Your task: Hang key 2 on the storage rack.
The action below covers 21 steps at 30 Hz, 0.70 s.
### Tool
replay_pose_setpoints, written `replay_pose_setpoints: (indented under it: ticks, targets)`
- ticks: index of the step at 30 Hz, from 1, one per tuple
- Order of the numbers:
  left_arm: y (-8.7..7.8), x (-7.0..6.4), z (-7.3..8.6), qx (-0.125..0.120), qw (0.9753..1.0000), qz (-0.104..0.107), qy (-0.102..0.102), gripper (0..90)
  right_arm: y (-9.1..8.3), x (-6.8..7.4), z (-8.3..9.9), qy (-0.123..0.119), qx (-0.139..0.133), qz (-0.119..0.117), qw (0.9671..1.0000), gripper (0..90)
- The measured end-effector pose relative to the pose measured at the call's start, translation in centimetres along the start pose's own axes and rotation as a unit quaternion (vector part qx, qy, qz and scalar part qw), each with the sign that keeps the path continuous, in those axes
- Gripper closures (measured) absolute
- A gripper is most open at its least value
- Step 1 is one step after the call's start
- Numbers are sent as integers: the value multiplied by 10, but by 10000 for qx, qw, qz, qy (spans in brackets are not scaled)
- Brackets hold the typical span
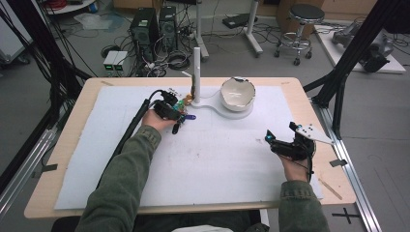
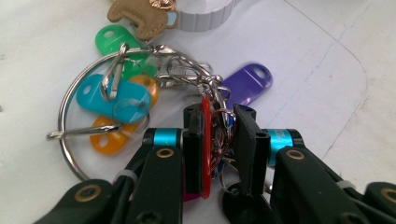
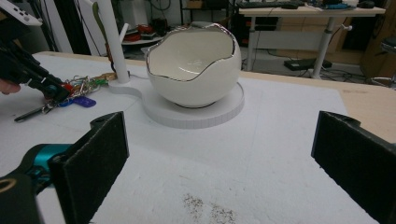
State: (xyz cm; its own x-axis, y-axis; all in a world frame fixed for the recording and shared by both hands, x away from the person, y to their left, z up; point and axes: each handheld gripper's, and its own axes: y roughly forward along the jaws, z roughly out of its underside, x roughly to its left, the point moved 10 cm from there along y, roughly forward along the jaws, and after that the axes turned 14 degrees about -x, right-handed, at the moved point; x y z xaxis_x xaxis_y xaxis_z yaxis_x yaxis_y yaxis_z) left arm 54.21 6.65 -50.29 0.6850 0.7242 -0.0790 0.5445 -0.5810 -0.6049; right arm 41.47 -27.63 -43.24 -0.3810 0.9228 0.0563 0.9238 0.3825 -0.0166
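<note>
A bunch of keys and coloured tags (image 2: 126,93) on a large metal ring lies on the white mat beside a white stand (image 1: 212,104). My left gripper (image 2: 219,140) is shut on a red tag (image 2: 205,144) in the middle of the bunch, with a purple tag (image 2: 247,84) poking out beyond the jaws. From above, the left gripper (image 1: 176,118) sits just left of the stand's post (image 1: 197,72). An egg-shaped white bowl (image 1: 238,93) rests on the stand's round base. My right gripper (image 1: 280,131) is open and holds nothing, at the right side of the mat, facing the bowl (image 3: 194,70).
A white mat (image 1: 217,159) covers most of the wooden table (image 1: 309,101). A tan leather fob (image 2: 140,16) lies at the stand's foot. Black frame legs (image 1: 348,58) stand off the right edge; computers, cables and a stool (image 1: 302,29) are on the floor behind.
</note>
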Motion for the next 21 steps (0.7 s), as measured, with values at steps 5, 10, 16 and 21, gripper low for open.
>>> replay_pose_setpoints:
  ticks: [5, 10, 16, 21]
  targets:
    - [-2, 1, -1, -38, 9998, 128, -174, 760, 0, 0, 0, -14, -11, -9, 10000, 30]
    - [-8, 1, -6, -133, 9999, 99, -17, 800, 1, 0, 0, -6, -3, -6, 10000, 30]
    - [-16, 3, -10, -162, 9998, 54, 97, 816, 1, 0, 0, -24, 0, -10, 10000, 30]
    - [-26, 5, -18, -297, 9995, 19, 138, 839, 0, 1, 0, -1, 13, -8, 10000, 30]
